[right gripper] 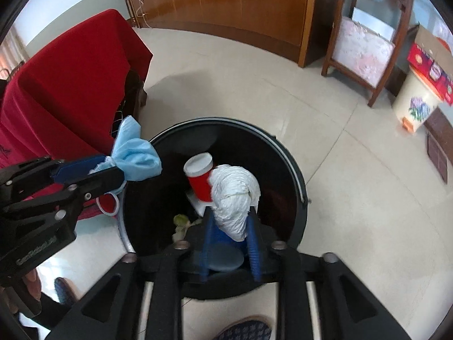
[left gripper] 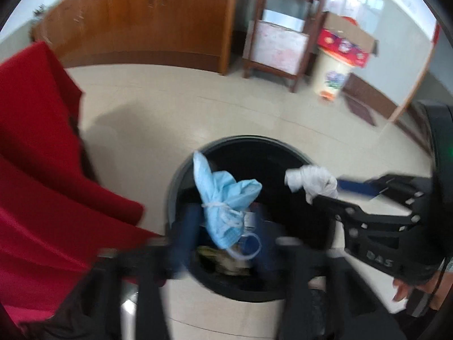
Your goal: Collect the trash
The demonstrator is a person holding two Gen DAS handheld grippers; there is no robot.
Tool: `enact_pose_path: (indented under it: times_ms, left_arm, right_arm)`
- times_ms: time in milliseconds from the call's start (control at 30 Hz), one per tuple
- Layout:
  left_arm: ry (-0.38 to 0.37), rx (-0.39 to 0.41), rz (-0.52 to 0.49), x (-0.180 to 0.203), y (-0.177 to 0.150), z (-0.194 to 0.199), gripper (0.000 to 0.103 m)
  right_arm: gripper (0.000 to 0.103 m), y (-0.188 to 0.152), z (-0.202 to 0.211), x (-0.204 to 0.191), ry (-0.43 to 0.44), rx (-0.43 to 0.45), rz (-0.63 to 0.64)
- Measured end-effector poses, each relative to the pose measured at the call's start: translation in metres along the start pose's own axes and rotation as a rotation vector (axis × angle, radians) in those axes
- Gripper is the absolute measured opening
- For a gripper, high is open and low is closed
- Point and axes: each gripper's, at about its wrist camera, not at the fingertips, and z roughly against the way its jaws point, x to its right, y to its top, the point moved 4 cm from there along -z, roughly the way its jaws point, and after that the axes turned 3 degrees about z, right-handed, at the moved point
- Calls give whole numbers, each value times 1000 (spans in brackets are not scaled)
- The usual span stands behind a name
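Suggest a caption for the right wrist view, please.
Right gripper holds crumpled white paper over black bin.

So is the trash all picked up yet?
Almost. A red cup and some scraps already lie inside the black bin. The left gripper holds a blue mask at the bin's rim, and the right gripper holds a white paper wad over the opening. Both need dropping in.
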Motion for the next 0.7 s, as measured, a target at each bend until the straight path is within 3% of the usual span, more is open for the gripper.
enact_pose_path:
  times_ms: [33,133,200,333,700]
  left_arm:
    - [25,24,8,-3,-1,6,87]
    - [78,63,30,-17,-6,22,98]
    - [111,72,51,-27,-11,36,99]
    - [158,120,85,-44,-19,70,100]
    - [217,244,114,-65,-28,163,101]
  right_arm:
    - [93,0,2,4,-20,18,-15]
    - [96,4,11,15,-60,49,-46]
    - [103,3,17,19,-95,47,-65]
    - [103,1,42,15,-139,76,-86]
    - [103,-11,144,-58,-62,226,-84]
